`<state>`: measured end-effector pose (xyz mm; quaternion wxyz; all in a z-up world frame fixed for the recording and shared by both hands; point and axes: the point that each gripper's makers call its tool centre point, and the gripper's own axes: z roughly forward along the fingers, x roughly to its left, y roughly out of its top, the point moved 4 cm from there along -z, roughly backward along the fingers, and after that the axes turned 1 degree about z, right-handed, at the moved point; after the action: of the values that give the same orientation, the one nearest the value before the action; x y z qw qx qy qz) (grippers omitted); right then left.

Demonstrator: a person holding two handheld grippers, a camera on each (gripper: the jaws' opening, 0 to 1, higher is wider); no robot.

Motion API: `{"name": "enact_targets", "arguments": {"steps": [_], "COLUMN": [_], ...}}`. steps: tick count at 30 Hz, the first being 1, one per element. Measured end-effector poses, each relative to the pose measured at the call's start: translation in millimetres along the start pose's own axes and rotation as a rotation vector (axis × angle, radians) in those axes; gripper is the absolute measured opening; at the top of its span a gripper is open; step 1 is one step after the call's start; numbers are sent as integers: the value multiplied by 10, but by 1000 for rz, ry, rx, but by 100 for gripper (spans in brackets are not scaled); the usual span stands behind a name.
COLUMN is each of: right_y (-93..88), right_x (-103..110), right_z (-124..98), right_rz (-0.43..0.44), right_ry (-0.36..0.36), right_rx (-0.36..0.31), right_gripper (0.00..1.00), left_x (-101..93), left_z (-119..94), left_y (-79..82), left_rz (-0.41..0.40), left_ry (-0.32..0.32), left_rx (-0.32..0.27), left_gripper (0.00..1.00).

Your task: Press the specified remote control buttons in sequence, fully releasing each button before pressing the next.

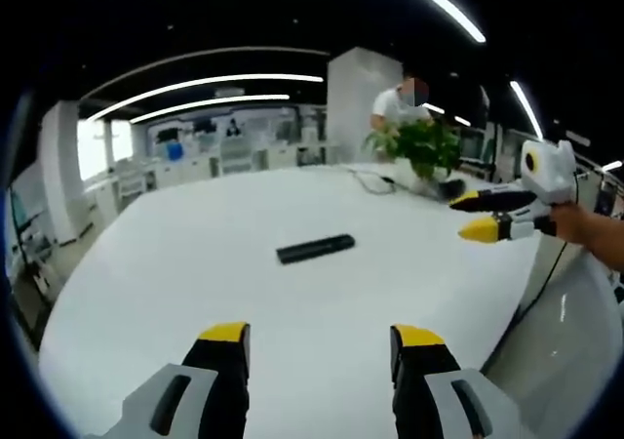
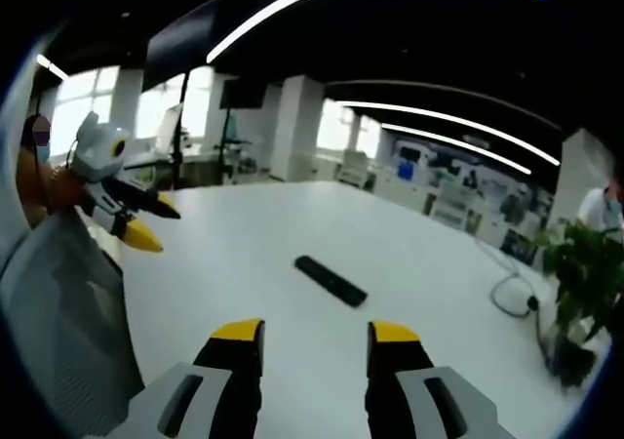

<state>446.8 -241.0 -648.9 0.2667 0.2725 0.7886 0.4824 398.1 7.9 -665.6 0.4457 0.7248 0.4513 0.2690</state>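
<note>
Both claws wide apart and empty, well clear of the remote

The remote control (image 1: 315, 249) lies flat mid-table (image 1: 175, 293), untouched; left gripper (image 1: 320, 339) and right gripper (image 2: 309, 339) hover above. A descending broad jaw tip could likely push the slim remote sideways or catch two buttons at once

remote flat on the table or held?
Flat on the table. The slim black remote control lies alone on the white table; both grippers, left gripper and right gripper, are apart from it, jaws open.

One black remote control (image 1: 315, 249) lies at the frame's centre, one potted plant (image 1: 419, 146) stands upper right, one cable (image 2: 509, 294) trails mid-right, and two grippers, left gripper (image 1: 320, 338) and right gripper (image 2: 310, 334), show.
</note>
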Motion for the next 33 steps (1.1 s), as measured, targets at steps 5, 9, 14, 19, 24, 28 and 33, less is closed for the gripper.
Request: {"name": "enact_targets", "arguments": {"steps": [5, 9, 14, 19, 24, 28, 33], "right_y": [12, -4, 8, 6, -26, -87, -169], "right_x": [-44, -93, -187, -272, -316, -338, -345], "right_z": [77, 156, 261, 376, 495, 594, 688], "right_rz": [-7, -23, -31, -45, -55, -47, -40], "right_ry": [11, 22, 31, 31, 38, 48, 62], "right_rx": [3, 16, 24, 34, 46, 61, 81], "right_gripper": [39, 39, 39, 38, 38, 38, 37], "left_x": [89, 181, 291, 384, 452, 467, 485], "left_z": [77, 191, 335, 506, 669, 790, 903], "left_y": [79, 130, 196, 207, 158, 89, 25], "left_rz": [25, 79, 127, 148, 140, 130, 124], "left_ry": [5, 1, -12, -25, -25, -41, -59], "left_rx": [-3, 16, 31, 48, 61, 75, 94], "left_gripper": [59, 59, 59, 59, 58, 58, 58]}}
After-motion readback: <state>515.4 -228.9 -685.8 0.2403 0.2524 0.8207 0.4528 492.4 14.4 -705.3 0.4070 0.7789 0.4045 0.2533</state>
